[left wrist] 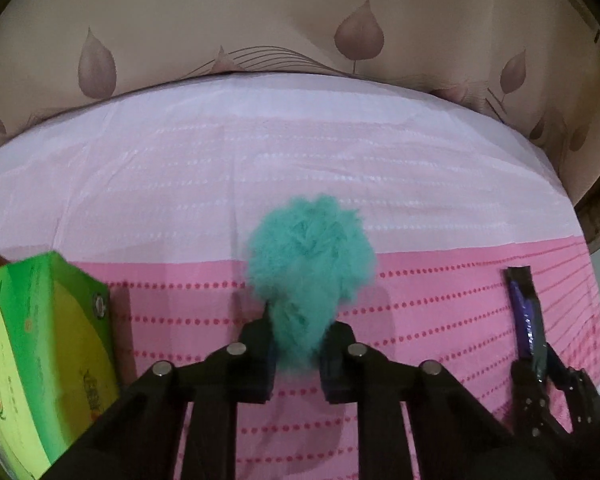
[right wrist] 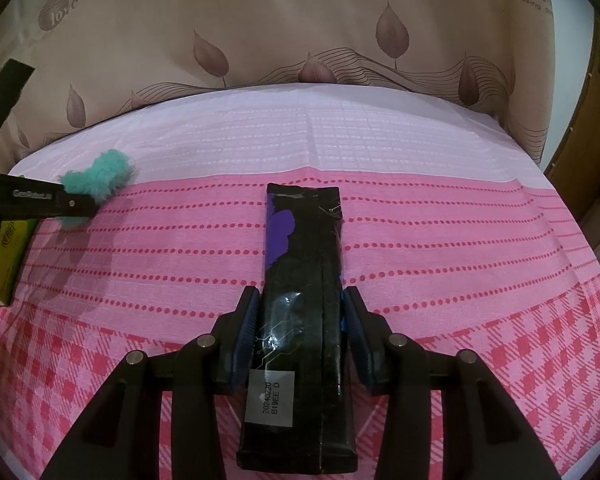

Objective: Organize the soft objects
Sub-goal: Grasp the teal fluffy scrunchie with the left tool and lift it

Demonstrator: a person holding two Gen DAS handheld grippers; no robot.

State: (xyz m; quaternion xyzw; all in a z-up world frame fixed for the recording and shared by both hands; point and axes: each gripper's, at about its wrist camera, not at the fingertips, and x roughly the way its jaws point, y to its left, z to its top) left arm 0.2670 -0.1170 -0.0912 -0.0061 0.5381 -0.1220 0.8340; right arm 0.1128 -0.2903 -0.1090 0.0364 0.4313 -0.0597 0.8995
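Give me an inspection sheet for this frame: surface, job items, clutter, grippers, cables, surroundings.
Surface: pink and white patterned cloth, lightly creased.
Job's things: teal fluffy pom-pom, pinched at its near end; black and purple wrapped pack, with a white date sticker.
Clutter: green box at the left edge of the cloth.
Grippers: left gripper shut on the pom-pom; right gripper shut on the pack, pads on both its long sides.
Cables: nothing seen.
Surroundings: beige leaf-print fabric behind the cloth; wooden door at right.
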